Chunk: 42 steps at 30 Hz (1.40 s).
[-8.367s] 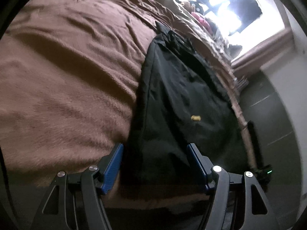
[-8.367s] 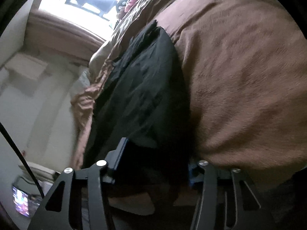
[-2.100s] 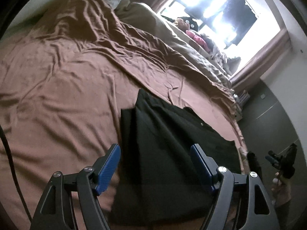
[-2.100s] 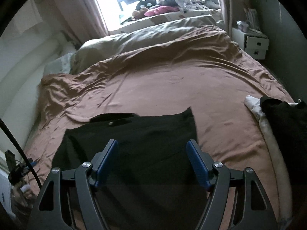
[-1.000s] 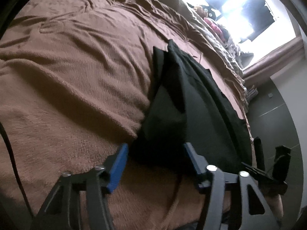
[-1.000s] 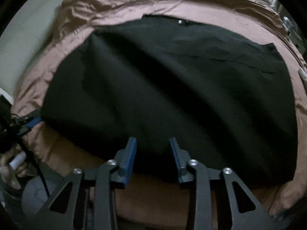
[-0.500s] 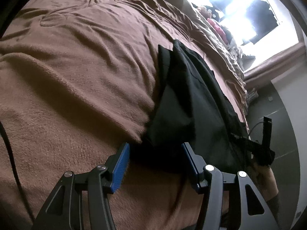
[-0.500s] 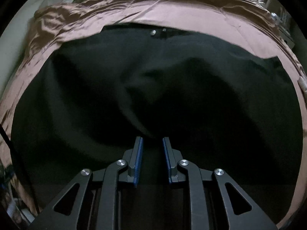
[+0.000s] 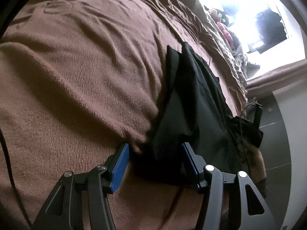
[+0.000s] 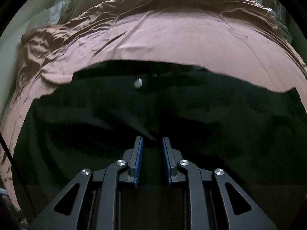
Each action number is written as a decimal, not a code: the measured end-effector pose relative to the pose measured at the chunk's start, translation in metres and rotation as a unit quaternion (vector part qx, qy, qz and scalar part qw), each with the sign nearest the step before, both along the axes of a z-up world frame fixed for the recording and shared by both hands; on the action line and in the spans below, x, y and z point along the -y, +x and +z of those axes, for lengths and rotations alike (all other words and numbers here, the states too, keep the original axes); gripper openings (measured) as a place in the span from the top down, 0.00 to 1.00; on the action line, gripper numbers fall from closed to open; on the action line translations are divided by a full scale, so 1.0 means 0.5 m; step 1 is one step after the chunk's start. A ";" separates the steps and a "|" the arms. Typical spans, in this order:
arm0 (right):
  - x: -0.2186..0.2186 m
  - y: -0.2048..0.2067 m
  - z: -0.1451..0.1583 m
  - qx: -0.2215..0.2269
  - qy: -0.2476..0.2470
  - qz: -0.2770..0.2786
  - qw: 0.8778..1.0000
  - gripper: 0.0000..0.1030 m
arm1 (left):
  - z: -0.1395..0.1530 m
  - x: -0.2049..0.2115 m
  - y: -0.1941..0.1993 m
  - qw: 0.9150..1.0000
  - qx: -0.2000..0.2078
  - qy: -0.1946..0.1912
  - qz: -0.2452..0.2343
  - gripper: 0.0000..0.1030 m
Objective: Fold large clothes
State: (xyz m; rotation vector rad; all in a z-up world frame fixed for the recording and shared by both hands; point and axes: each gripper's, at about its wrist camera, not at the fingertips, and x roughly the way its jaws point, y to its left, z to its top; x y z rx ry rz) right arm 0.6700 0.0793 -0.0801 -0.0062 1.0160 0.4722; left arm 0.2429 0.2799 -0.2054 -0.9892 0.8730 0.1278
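A large black garment (image 9: 193, 103) lies folded on the brown bedspread (image 9: 80, 72). My left gripper (image 9: 154, 149) is open, its blue pads either side of the garment's near corner, low on the bed. In the right wrist view the same black garment (image 10: 211, 115) fills the lower frame, with a silver button (image 10: 137, 82) near its far edge. My right gripper (image 10: 152, 140) is nearly closed, and a raised fold of the black cloth sits between its pads. The other gripper and hand show at the garment's far side (image 9: 249, 126).
The brown bedspread (image 10: 172, 34) stretches beyond the garment toward pale pillows (image 10: 63, 5). A bright window (image 9: 249, 13) and pink items (image 9: 226, 32) lie past the bed's head. A dark wall (image 9: 276, 143) borders the bed on the right.
My right gripper has narrowed from wide open to nearly closed and lifted black cloth toward the far edge. My left gripper has lowered to the garment's near corner, still open.
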 end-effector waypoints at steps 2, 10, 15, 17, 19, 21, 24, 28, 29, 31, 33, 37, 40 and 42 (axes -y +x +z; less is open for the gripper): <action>-0.009 0.013 -0.003 0.004 0.002 0.000 1.000 0.83 | -0.003 -0.005 -0.003 1.000 -0.001 -0.016 0.006 0.44; 0.039 -0.012 0.035 0.007 0.052 0.006 0.999 0.83 | 0.010 0.010 0.009 0.998 0.007 -0.058 0.001 0.24; 0.099 -0.071 0.077 0.015 0.089 0.012 0.996 0.83 | -0.001 0.022 0.021 0.998 0.004 -0.070 0.003 0.22; 0.123 -0.097 0.088 0.021 0.097 0.017 0.995 0.83 | -0.009 0.026 0.034 0.998 0.002 -0.070 0.000 0.22; 0.147 -0.120 0.092 0.019 0.108 0.020 0.994 0.83 | -0.015 0.029 0.044 0.998 -0.005 -0.064 -0.002 0.23; 0.172 -0.149 0.088 0.015 0.119 0.023 0.993 0.83 | -0.009 0.031 0.048 0.998 -0.010 -0.058 -0.002 0.24; 0.200 -0.184 0.082 0.008 0.132 0.027 0.991 0.83 | -0.010 0.022 0.042 0.997 -0.018 -0.070 0.010 0.44; 0.239 -0.239 0.068 0.003 0.139 0.033 0.990 0.83 | -0.001 0.012 0.030 0.996 -0.004 -0.087 0.016 0.54; 0.244 -0.248 0.064 -0.001 0.141 0.035 0.989 0.83 | 0.006 0.013 0.028 0.996 0.000 -0.085 0.017 0.57; 0.253 -0.273 0.050 -0.009 0.144 0.042 0.989 0.83 | 0.020 0.019 0.030 0.997 0.005 -0.082 0.015 0.74; 0.261 -0.290 0.045 -0.005 0.133 0.035 0.990 0.83 | 0.039 0.027 0.036 0.997 0.007 -0.070 0.013 0.78; 0.269 -0.330 0.031 0.000 0.124 0.035 0.992 0.83 | 0.092 0.042 0.054 0.999 0.024 -0.047 0.008 0.84; 0.278 -0.353 0.011 -0.009 0.124 0.036 0.992 0.83 | 0.147 0.061 0.065 0.998 0.054 -0.029 -0.001 0.85; 0.275 -0.364 -0.001 -0.016 0.121 0.033 0.992 0.83 | 0.176 0.076 0.069 0.997 0.070 -0.021 -0.008 0.86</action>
